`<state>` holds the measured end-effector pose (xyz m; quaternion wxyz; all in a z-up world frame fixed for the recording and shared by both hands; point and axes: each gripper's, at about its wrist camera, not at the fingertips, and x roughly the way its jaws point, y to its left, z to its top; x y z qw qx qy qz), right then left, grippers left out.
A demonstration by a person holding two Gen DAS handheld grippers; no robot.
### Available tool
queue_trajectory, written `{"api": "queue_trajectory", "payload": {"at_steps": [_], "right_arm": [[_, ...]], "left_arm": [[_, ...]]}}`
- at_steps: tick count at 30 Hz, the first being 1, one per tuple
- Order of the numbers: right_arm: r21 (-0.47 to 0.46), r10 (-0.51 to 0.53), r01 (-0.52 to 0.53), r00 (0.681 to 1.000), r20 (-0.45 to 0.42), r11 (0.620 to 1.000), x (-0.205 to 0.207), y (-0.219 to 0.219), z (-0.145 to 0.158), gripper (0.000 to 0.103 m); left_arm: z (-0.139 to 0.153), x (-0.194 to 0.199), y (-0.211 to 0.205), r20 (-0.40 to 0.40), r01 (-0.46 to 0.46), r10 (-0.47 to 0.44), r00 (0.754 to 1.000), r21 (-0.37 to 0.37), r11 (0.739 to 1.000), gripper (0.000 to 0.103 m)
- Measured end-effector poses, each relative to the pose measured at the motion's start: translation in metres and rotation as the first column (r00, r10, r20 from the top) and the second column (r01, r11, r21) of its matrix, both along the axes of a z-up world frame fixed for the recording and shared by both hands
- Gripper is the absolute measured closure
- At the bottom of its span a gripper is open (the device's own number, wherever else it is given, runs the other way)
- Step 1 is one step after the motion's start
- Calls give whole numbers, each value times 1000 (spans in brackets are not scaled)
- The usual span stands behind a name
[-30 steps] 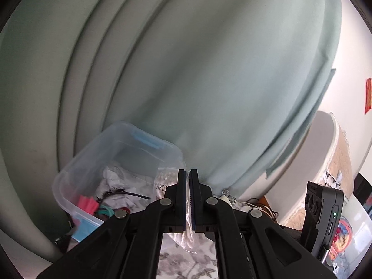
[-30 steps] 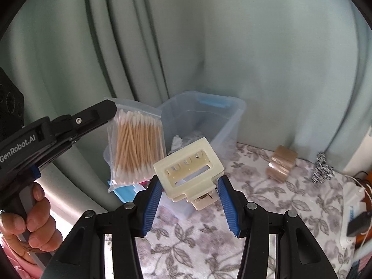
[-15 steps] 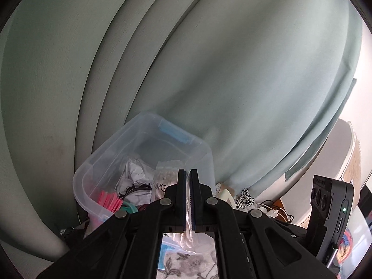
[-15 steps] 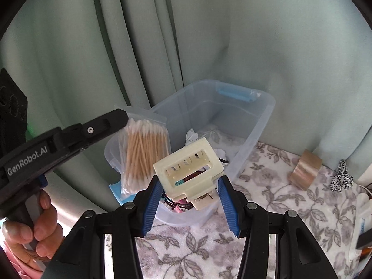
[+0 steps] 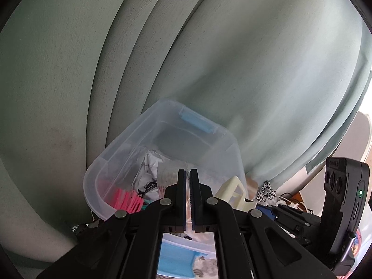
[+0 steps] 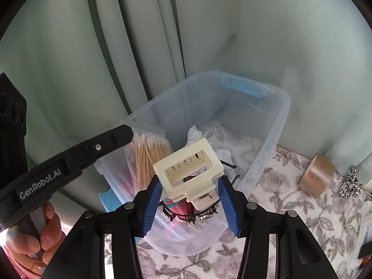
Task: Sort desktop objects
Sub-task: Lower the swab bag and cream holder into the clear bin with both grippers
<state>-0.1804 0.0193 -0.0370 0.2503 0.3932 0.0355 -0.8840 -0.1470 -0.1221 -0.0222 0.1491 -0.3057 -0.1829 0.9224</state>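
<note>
Both hand-held grippers lowered over bin (image 6: 276, 139) rim, interior room open

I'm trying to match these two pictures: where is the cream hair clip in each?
Left wrist view: hair clip lower right of centre, beside the bin's right wall.
Right wrist view: hair clip at centre, held in the right claw.
Shared landmark: the clear bin.

floral tablecloth (image 6: 290, 211): bin (image 6: 262, 160), tape roll (image 6: 316, 174), perhaps scrunchie (image 6: 350, 182)
</note>
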Motion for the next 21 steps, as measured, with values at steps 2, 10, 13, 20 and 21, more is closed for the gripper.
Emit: {"api": "queue_trajectory", "payload": {"at_steps": [2,10,13,20,21], "right_arm": [[2,2,-2,1000,3,1000,-1,-2,-2,50],[15,10,-10,1000,2,1000,-3,-9,-7,49],[19,11,-11,1000,2,1000,-3,-11,-9,49],[26,12,-12,1000,7,1000,-9,-14,-13,49],[27,12,-12,1000,7,1000,-9,-14,-12,49]], "left_arm": [[-3,-2,0,8,-1,1,1000,-8,1000,101],[-15,-7,-2,48,-1,1,999,-2,1000,101],[-18,-9,-3,60,3,-3,998,2,1000,101],[-22,-11,-5,73,6,-7,997,15,1000,101],[-22,-10,-5,71,7,-9,997,19,1000,101]]}}
